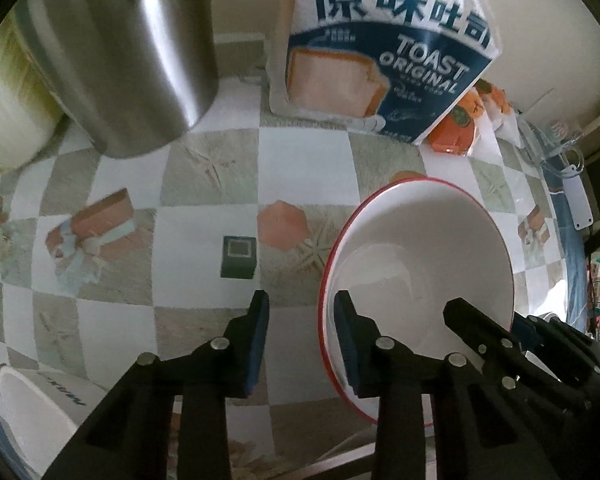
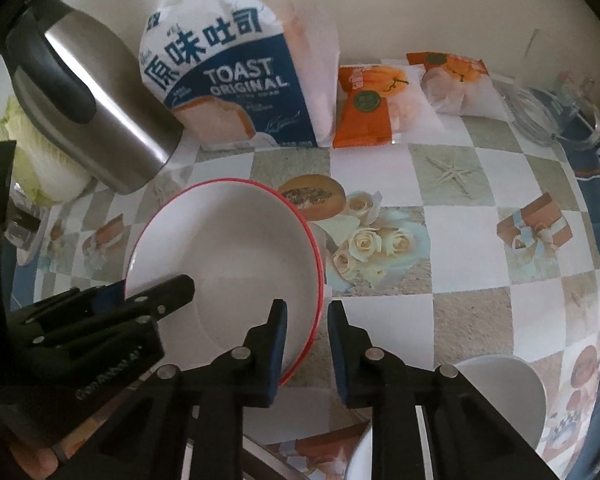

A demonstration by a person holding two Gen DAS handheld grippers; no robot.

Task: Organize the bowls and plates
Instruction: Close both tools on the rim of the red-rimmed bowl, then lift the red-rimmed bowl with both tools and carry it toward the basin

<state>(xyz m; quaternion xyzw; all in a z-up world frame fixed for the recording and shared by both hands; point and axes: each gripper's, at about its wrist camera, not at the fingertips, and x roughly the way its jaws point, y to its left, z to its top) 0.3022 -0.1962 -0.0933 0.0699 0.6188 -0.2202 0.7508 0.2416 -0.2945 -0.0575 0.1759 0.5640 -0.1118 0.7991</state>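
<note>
Both tools straddle the rim of one white plate with a red edge (image 1: 420, 264). Left tool (image 1: 302, 340) has its jaws partly closed, one finger outside the rim and one inside over the plate's well; a gap shows between the outer pad and the rim, so it is not clamped on it. Right tool (image 2: 307, 344) sits on the opposite side of the plate — its inner finger over the white surface, its outer finger over the tabletop (image 2: 460, 240), jaws narrow, with the rim between them; whether its pads press I cannot tell. The plate looks tilted, raised off the checked cloth.

Near the right tool's lower right stands a white bowl (image 2: 512, 396). A small dark square block (image 1: 239, 256) lies just left of the plate. Farther back stand a steel jug (image 2: 100, 120), a toast bag (image 2: 236, 92) and orange snack packets (image 2: 372, 104) — all near the wall.
</note>
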